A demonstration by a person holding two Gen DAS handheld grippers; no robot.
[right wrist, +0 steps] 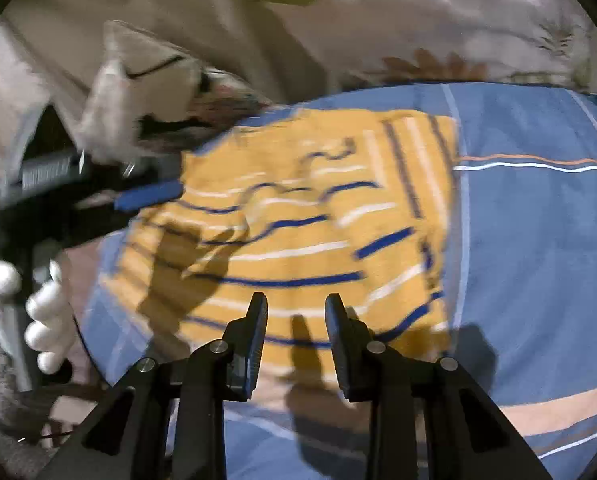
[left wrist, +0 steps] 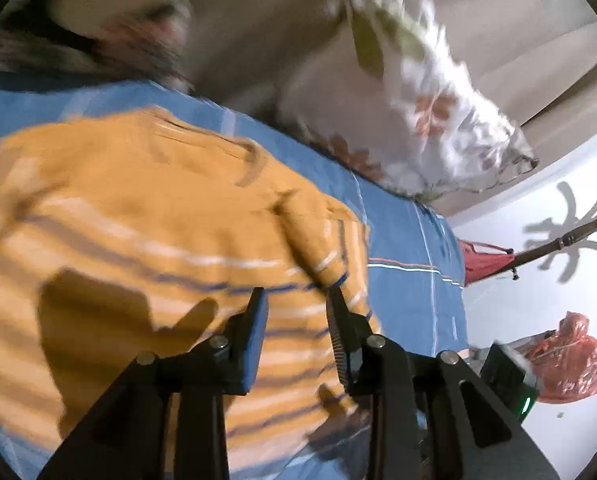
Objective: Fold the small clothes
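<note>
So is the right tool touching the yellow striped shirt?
Apart. In the right wrist view the open right tool hovers over the yellow striped shirt; its finger shadows fall clear of its tips.

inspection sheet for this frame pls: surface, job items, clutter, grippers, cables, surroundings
Surface: blue striped bedsheet.
Job's things: yellow striped garment lying on the sheet, rumpled, partly folded.
Clutter: floral pillow; red plastic bag.
Grippers: left gripper open above the garment, holding nothing; right gripper open above its near edge, holding nothing.
Cables: nothing seen.
Surroundings: beige headboard, white wall, wooden coat stand. Both views blurred.
</note>
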